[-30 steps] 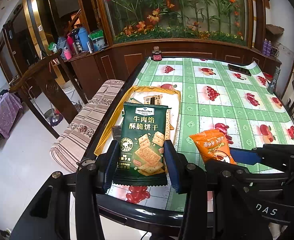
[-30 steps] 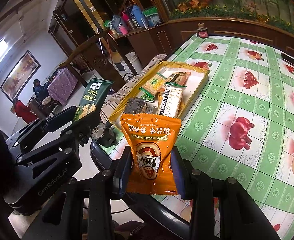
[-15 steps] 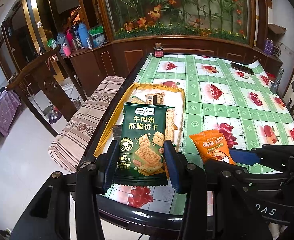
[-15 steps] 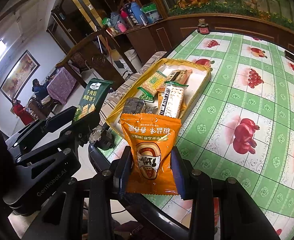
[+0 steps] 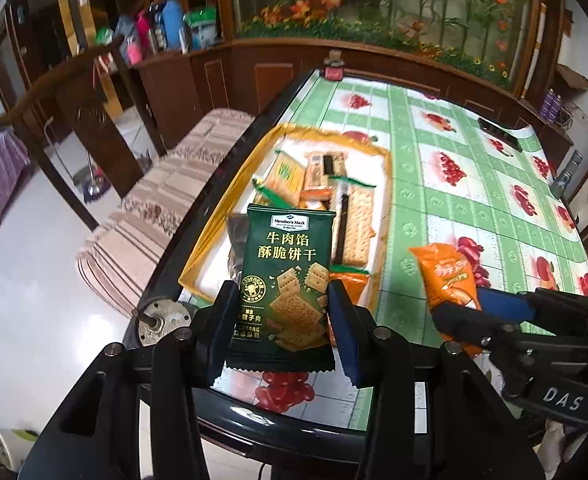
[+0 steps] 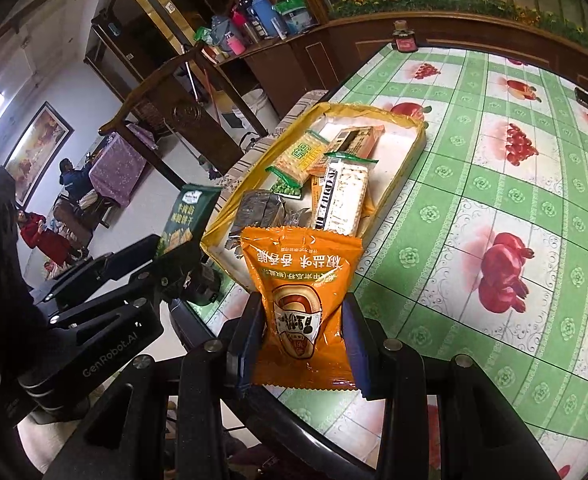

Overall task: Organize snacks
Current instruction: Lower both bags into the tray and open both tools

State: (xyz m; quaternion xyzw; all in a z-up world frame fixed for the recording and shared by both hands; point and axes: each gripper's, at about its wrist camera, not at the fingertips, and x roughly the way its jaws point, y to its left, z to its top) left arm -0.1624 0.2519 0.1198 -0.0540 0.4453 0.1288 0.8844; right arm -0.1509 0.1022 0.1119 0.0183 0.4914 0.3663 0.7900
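Observation:
My left gripper (image 5: 284, 326) is shut on a dark green cracker packet (image 5: 284, 276), held upright above the table's near edge, just short of the yellow-rimmed tray (image 5: 386, 168). My right gripper (image 6: 304, 338) is shut on an orange snack packet (image 6: 300, 280), upside down in its view, also near the tray's (image 6: 410, 160) front end. The tray holds several packets, among them a long cracker pack (image 6: 340, 198) and a green-yellow one (image 6: 300, 156). Each gripper shows in the other's view: the right (image 5: 474, 312) beside the left, the left (image 6: 162, 268) beside the right.
The table has a green checked cloth with fruit prints (image 6: 506, 216) and a dark rounded edge (image 5: 278, 432). A striped bench (image 5: 154, 208) stands along its left side. A small jar (image 6: 404, 38) sits at the far end. Two people (image 6: 46, 232) are in the far room.
Both grippers have moved forward and down toward the tray with their packets. The left gripper has rolled a little, so the table tilts in its view.

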